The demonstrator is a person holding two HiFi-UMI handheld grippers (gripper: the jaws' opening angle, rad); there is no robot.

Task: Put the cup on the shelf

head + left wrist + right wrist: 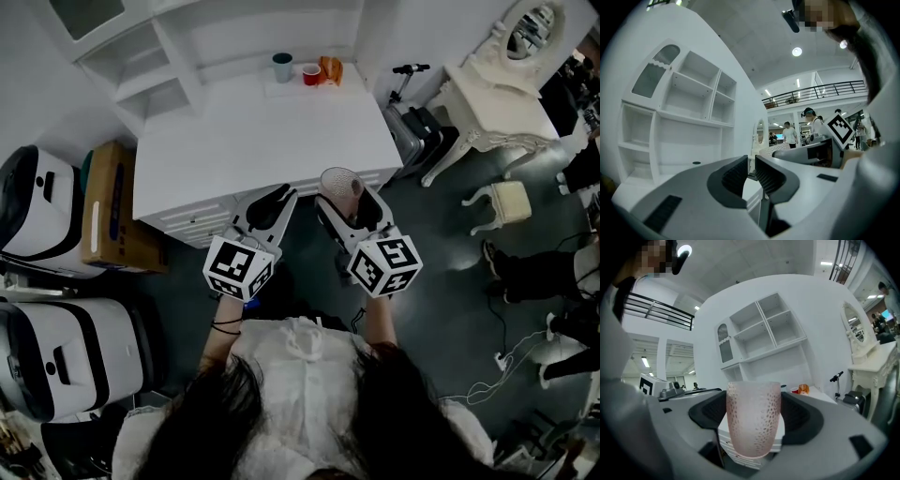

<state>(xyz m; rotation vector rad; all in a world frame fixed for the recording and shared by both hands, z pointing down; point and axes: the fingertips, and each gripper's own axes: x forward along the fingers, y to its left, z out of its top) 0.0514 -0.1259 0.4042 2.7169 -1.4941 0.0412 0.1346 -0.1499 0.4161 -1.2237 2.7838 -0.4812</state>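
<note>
Both grippers are held side by side just off the desk's [253,131] front edge, pointing toward the shelf [141,66]. The right gripper [350,200] clamps the cup [753,418] upright, jaws on its sides. The left gripper's [751,165] jaws are nearly together with nothing between. Only the head view shows forearms, and only the left gripper view shows distant people.

A white top [302,370], black wristbands [226,325], and grey, black-padded left gripper [277,196] and right gripper [350,198].

The white table [262,141] is standing just ahead of the right claw [349,199], carrying a dark cup [282,67], a red cup [311,74] and an orange thing [331,70] far ahead.
</note>
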